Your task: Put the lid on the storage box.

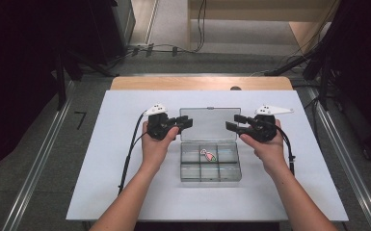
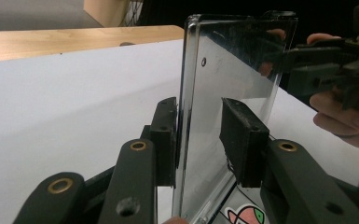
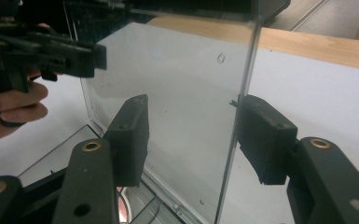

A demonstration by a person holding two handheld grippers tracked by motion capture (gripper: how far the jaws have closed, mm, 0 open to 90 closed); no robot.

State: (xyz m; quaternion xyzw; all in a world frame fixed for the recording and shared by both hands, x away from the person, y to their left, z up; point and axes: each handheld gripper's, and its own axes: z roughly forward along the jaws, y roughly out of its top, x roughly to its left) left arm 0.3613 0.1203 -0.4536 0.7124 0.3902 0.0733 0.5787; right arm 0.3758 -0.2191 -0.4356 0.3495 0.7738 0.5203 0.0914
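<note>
A clear plastic compartment box (image 1: 211,174) lies at the table's middle with its lid (image 1: 209,124) standing upright at the far side. A small pink and green piece (image 1: 207,154) lies in the middle compartment of the far row. My left gripper (image 1: 185,122) is shut on the lid's left edge (image 2: 186,70), one pad (image 2: 167,135) on each face. My right gripper (image 1: 233,122) straddles the lid's right edge (image 3: 242,79). Its jaws are open, and the left pad (image 3: 130,135) stands well off the clear panel (image 3: 177,84).
The box rests on a white board (image 1: 125,159) laid over a wooden table (image 1: 202,83). Cables trail from both grippers along the forearms. Dark stands and floor cables surround the table at the back and sides.
</note>
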